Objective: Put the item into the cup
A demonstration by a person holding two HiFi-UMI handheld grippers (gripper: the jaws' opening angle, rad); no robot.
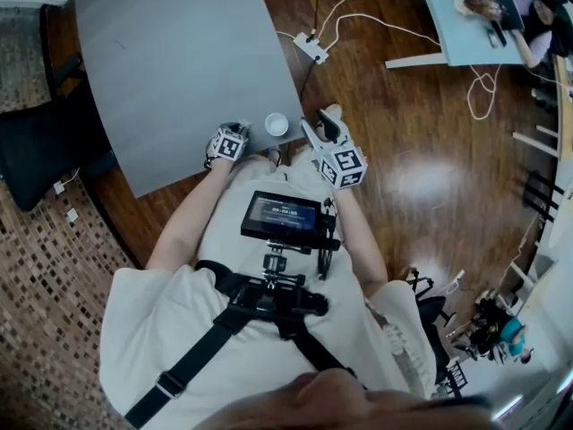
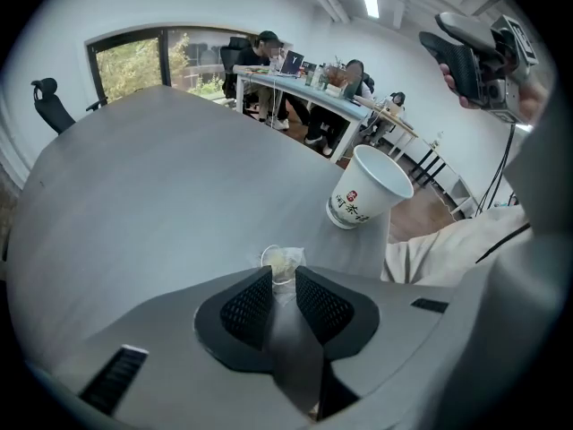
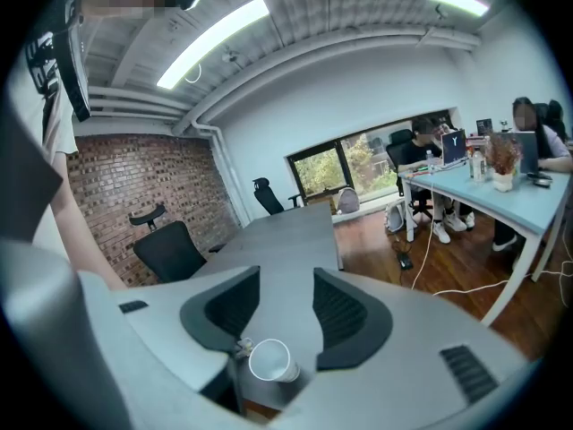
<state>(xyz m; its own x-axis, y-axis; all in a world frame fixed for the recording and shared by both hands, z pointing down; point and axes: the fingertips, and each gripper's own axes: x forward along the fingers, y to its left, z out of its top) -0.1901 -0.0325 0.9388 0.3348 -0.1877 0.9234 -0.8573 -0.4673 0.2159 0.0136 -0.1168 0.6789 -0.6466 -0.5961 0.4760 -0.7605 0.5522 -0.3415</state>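
Note:
A white paper cup with red print stands near the front edge of the grey table. My left gripper is just left of it, low over the table. Its pads pinch a small clear-wrapped yellowish item, which sticks out past the tips. The cup is ahead and to the right of those jaws. My right gripper hovers right of the cup, off the table's corner. It looks down on the cup, and its jaws stand open with nothing between them.
A power strip with white cables lies on the wood floor beyond the table corner. Black office chairs stand at the table's far side. People sit at a light blue desk to the right. A monitor rig hangs on my chest.

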